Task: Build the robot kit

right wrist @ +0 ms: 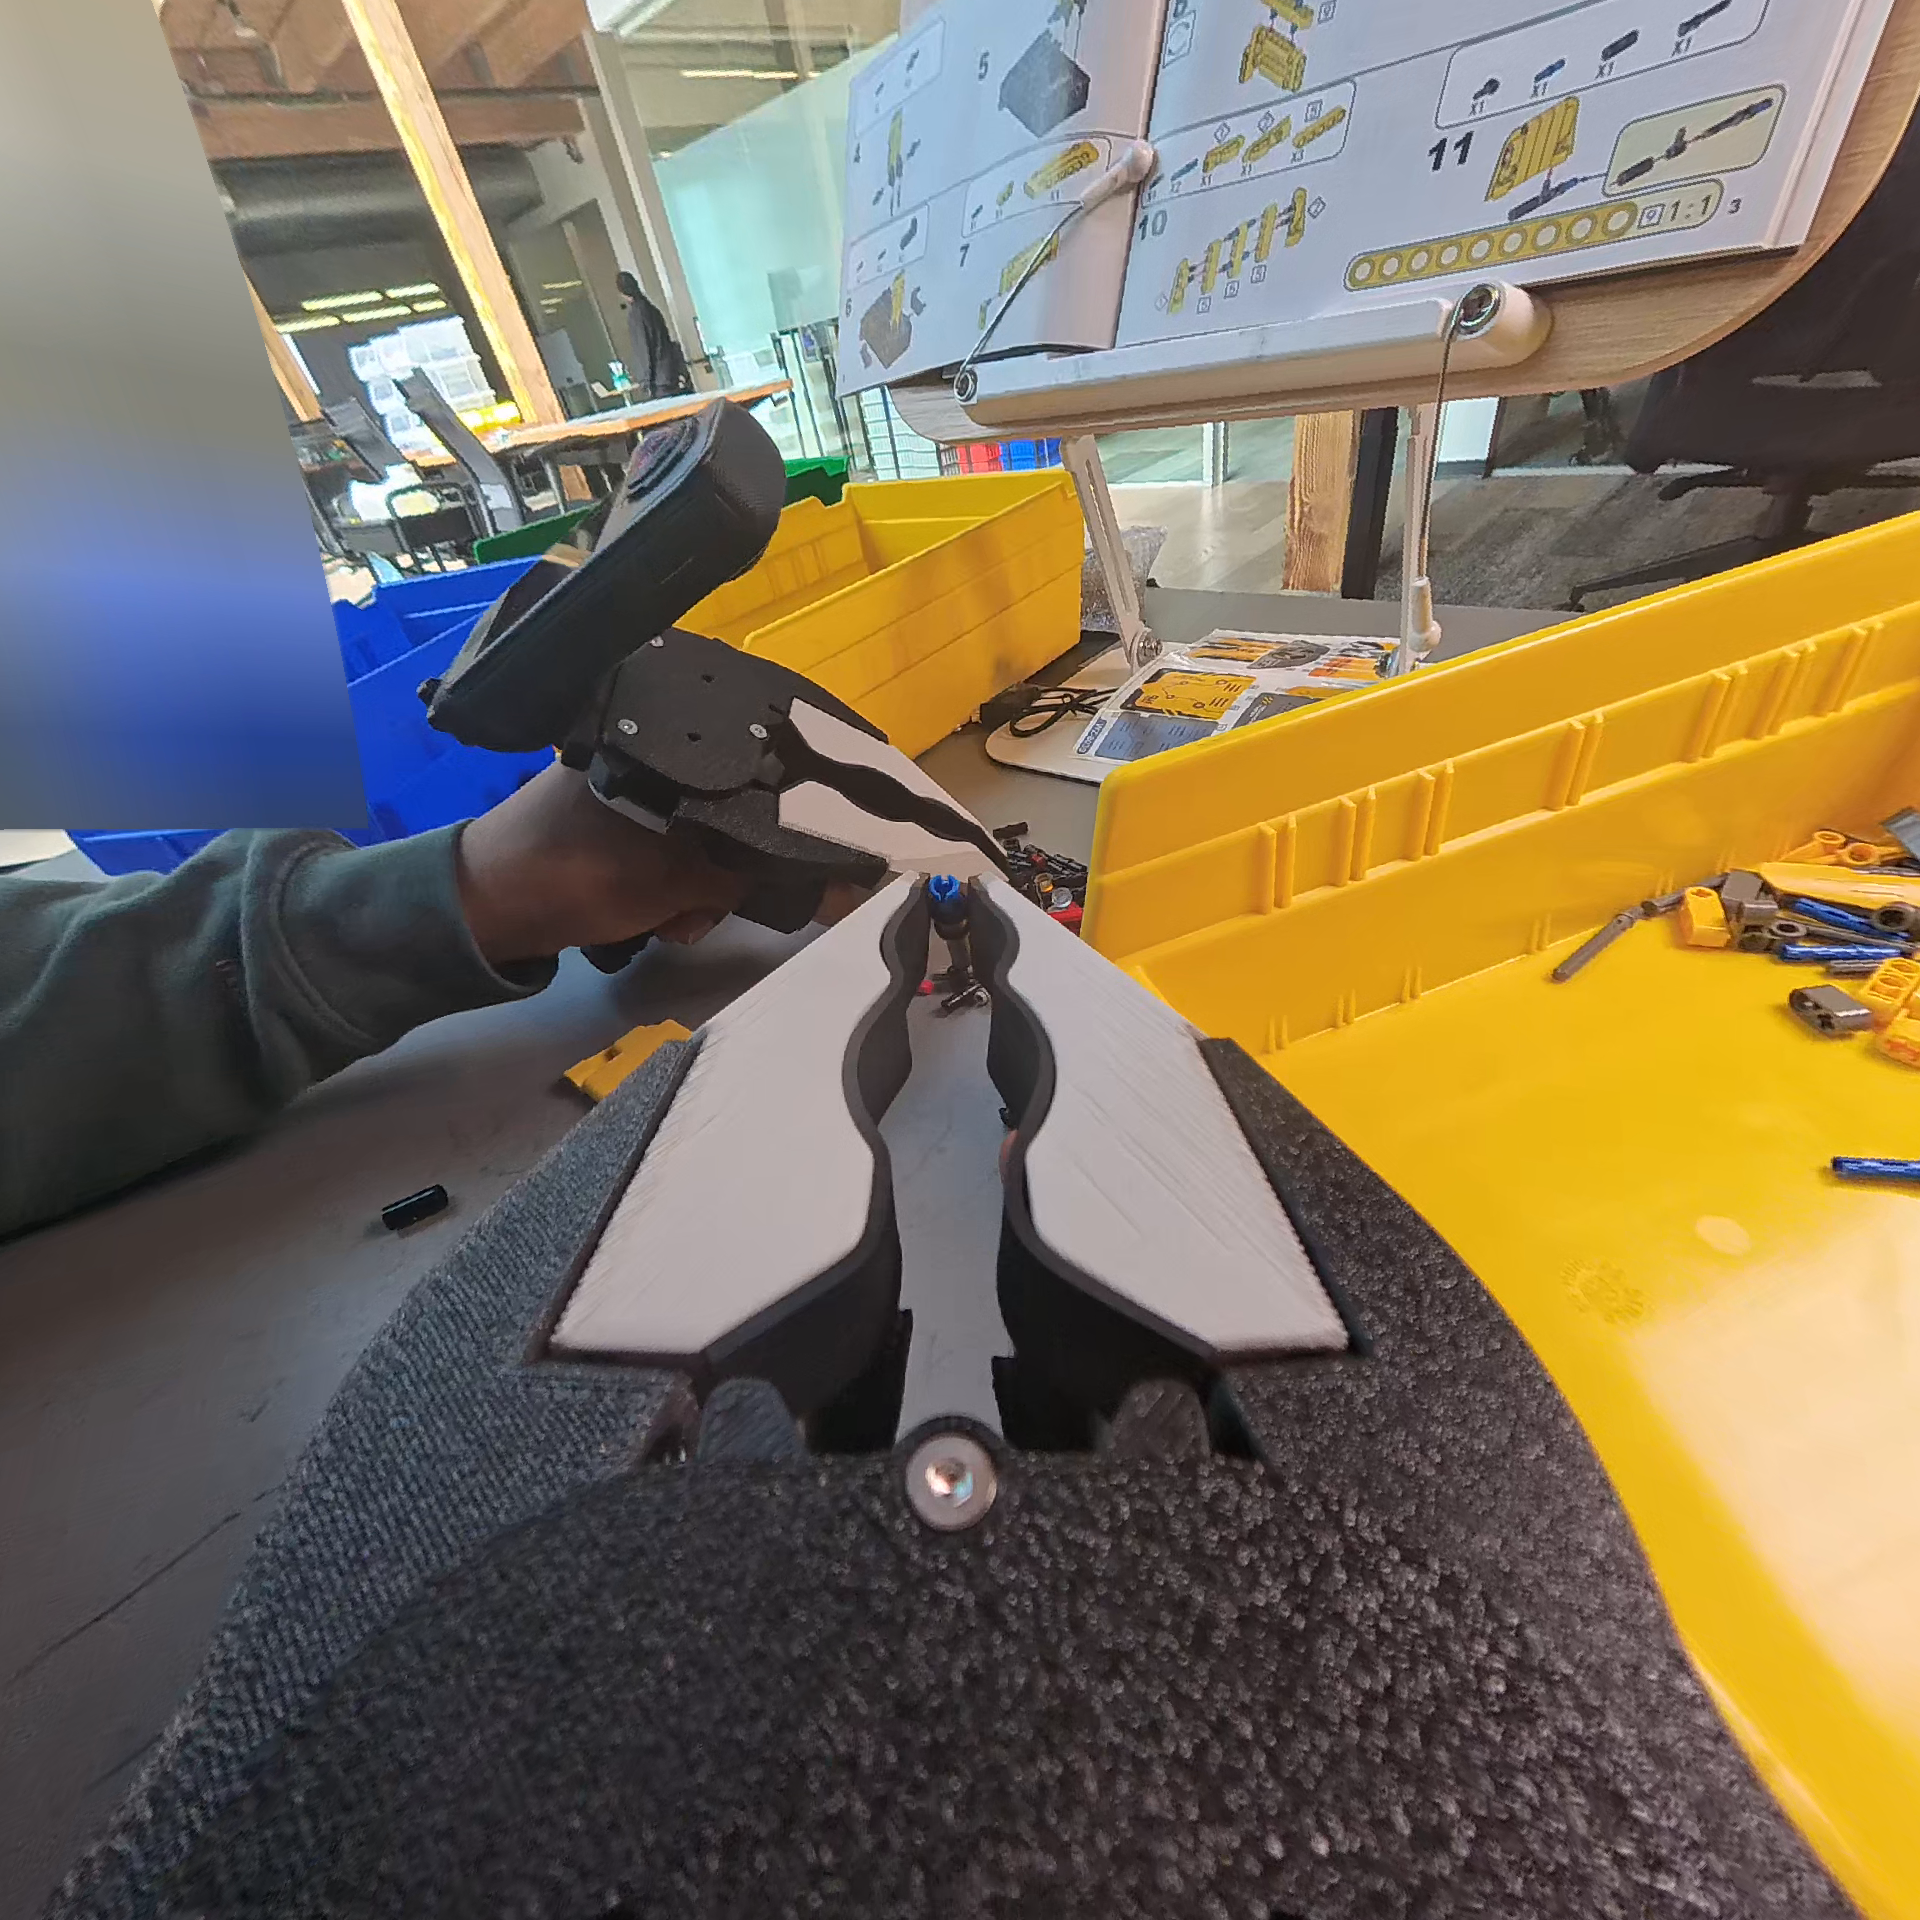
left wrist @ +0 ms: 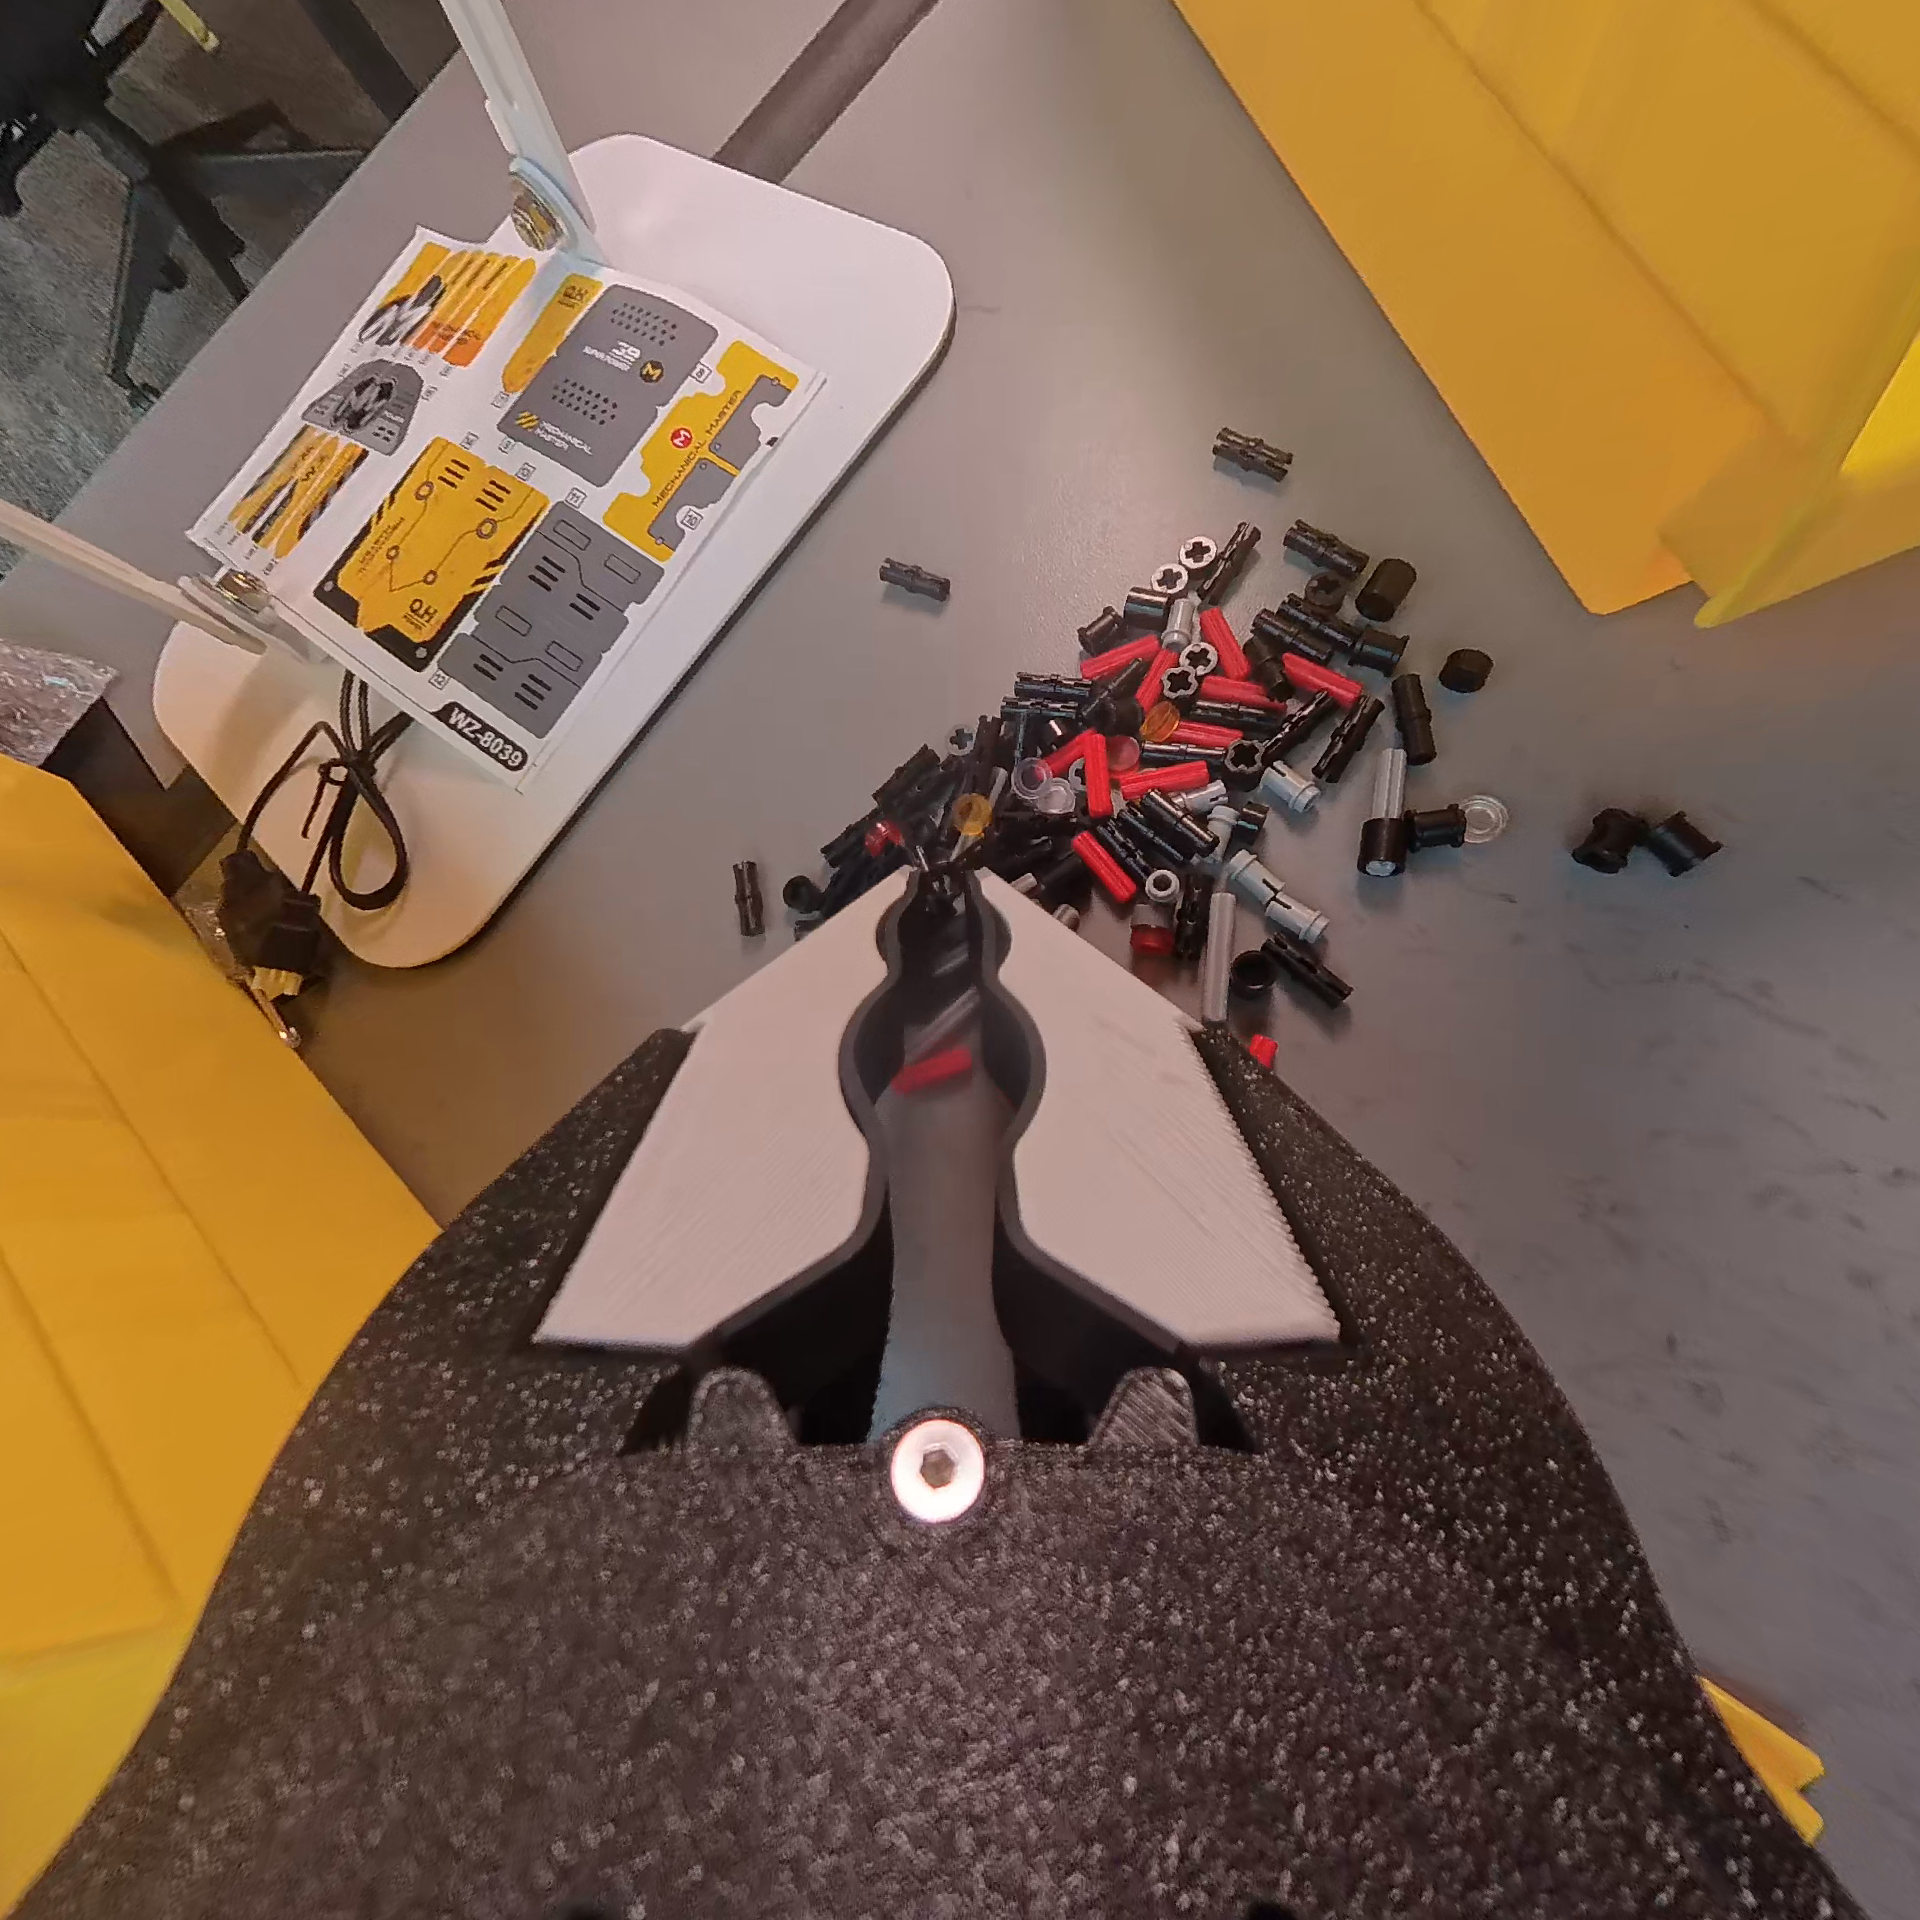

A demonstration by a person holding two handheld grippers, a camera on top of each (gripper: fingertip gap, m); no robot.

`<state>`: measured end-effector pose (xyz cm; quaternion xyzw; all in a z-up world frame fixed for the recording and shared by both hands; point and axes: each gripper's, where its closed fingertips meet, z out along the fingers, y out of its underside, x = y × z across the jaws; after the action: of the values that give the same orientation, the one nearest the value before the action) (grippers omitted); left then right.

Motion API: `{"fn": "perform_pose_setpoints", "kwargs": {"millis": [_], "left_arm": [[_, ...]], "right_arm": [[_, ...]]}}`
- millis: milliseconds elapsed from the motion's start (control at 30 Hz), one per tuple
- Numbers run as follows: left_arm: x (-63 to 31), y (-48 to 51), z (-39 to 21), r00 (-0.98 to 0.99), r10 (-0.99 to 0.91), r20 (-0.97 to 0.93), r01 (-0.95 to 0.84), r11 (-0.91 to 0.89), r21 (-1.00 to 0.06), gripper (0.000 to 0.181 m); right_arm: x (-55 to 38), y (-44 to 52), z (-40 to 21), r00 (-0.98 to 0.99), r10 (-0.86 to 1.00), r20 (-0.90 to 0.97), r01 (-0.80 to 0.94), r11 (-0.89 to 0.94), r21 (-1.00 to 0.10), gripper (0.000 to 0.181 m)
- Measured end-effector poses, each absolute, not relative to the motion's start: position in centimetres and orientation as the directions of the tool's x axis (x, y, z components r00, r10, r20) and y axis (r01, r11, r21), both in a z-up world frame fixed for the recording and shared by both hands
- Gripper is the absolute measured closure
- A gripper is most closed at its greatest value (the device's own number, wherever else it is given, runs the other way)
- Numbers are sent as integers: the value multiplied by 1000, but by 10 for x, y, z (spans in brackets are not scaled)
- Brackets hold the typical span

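Left tongs [left wrist: 940,883]: hovering tips-down over the near edge of a heap of small pins [left wrist: 1195,748] in black, red and grey, which is lying on the grey tabletop [left wrist: 1558,1143]; the two fingers are standing nearly closed, with only a narrow gap at the tips, and a thin dark pin seems to be sitting between them, though whether it is gripped cannot be told. In the right wrist view these same tongs [right wrist: 987,857] are slanting down and forward toward the heap, with a person's hand [right wrist: 582,883] wrapping the grip from below and a dark green sleeve [right wrist: 208,997] running off to the left. Right tongs [right wrist: 943,885]: closed on a small blue-headed pin [right wrist: 942,891], which is standing upright between the fingertips, long axis near vertical, blue end uppermost, dark shaft hanging below it above the tabletop. Also present: a sticker sheet [left wrist: 499,488] lying on the white base of a stand [left wrist: 831,270], left of the heap; an open instruction booklet [right wrist: 1299,156] resting on the stand's ledge above; a yellow bin [right wrist: 1507,1143] just right of the right tongs, holding yellow, grey and blue parts in its far corner; a second yellow bin [right wrist: 935,582] and blue bins [right wrist: 436,665] farther back; one black pin [right wrist: 414,1207] lying alone near the sleeve.
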<state>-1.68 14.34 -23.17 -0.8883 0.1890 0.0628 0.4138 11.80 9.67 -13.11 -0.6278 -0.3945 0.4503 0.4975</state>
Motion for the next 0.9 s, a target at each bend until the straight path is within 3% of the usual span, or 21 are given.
{"fn": "perform_pose_setpoints", "kwargs": {"millis": [167, 267, 433, 633, 733, 900], "left_arm": [[1, 125, -208, 912, -343, -224, -385, -534, -753, 176], [30, 90, -199, 880, -472, -54, -345, -557, -756, 176], [75, 5, -206, 713, -655, 248, -359, -646, -674, 175], [74, -48, -237, 713, -663, 228, -445, -680, -584, 176], [75, -57, -240, 727, -662, 183, -456, -665, -591, 175], [73, -64, -239, 708, -684, 174, -461, -635, -620, 166]], "right_arm": [[117, 96, -132, 274, 945, -177, 52, -198, -979, 175], [114, 91, -135, 249, 953, -173, 70, -196, -978, 175], [104, 74, -142, 177, 977, -122, 141, -148, -979, 175], [90, 24, -159, -54, 999, 6, 288, 21, -957, 175], [88, -16, -180, -239, 970, 37, 395, 133, -909, 175], [84, -43, -195, -330, 944, 27, 485, 194, -853, 175]]}}
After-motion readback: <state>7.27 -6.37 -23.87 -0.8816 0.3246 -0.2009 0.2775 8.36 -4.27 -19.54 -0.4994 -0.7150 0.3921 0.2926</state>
